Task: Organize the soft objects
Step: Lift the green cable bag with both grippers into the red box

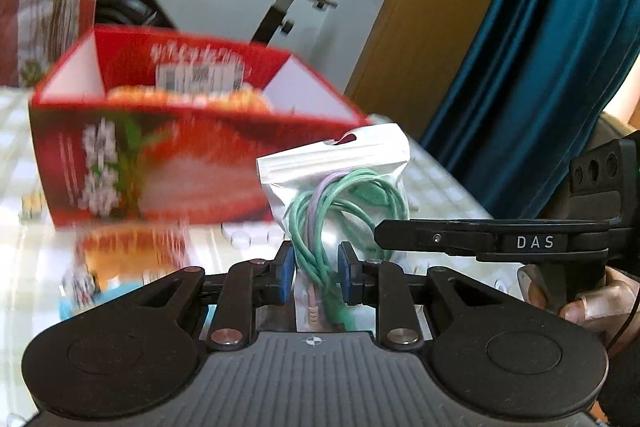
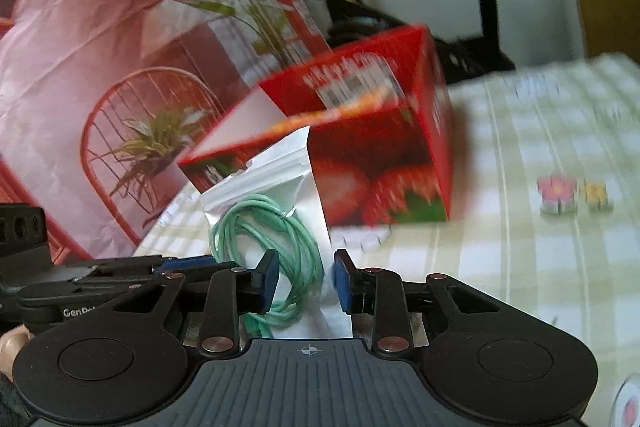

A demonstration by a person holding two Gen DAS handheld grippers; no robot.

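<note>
Plastic pouch of coiled cords, light, limp and slippery, is held above the worktop before the red box, clenched low down by both the left hand-held gripper and the right hand-held gripper, where bunched cords give purchase

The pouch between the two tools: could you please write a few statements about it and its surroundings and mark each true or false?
1. The pouch holds green cable. True.
2. The pouch lies inside the red box. False: it is outside, in front of the box.
3. The left tool has the pouch between its pads. True.
4. The red box is closed. False: its top is open.
5. The right tool is far from the pouch. False: the pouch sits between its pads.
</note>
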